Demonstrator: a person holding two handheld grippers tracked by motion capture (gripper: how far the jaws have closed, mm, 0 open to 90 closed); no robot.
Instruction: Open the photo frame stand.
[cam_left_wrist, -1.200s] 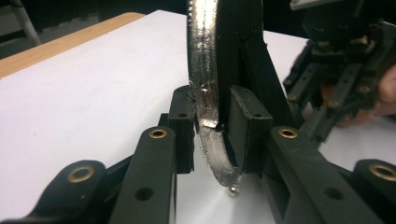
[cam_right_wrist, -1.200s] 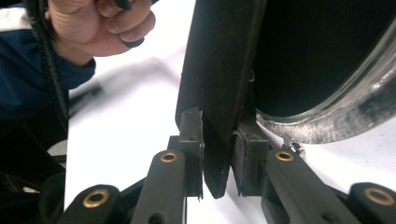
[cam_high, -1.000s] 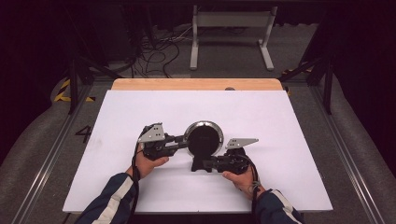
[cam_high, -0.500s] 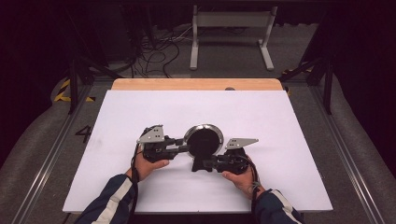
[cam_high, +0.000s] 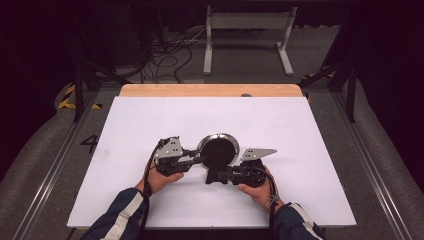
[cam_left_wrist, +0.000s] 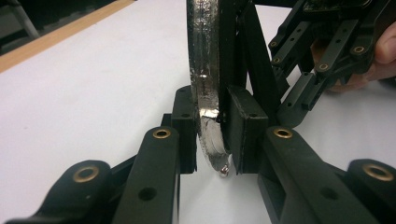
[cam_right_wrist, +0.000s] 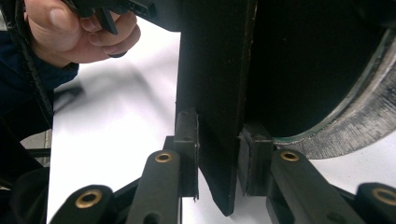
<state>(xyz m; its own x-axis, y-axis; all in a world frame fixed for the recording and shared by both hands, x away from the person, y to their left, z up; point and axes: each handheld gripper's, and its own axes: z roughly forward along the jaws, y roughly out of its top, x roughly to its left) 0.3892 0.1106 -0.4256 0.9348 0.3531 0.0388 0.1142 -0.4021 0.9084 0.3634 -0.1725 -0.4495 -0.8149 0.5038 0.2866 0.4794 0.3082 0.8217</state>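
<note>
Round silver-rimmed mirror (cam_high: 217, 150), flat black stand (cam_high: 216, 175)

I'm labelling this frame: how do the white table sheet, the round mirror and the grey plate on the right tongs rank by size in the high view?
1. White table sheet, by far the largest.
2. Round mirror.
3. Grey plate on the right tongs, the smallest.

The person wears dark navy sleeves (cam_high: 122, 216) with white stripes running along the forearm, entering at six o'clock of the high view. Each hand carries a black gripper: the left gripper (cam_high: 192, 160) and the right gripper (cam_high: 220, 175) each bear a grey three-cornered plate on top. Black cables trail back along the wrists. The jaws are matte black linkages with brass-coloured rivets (cam_left_wrist: 161, 134) and small round holes.
</note>
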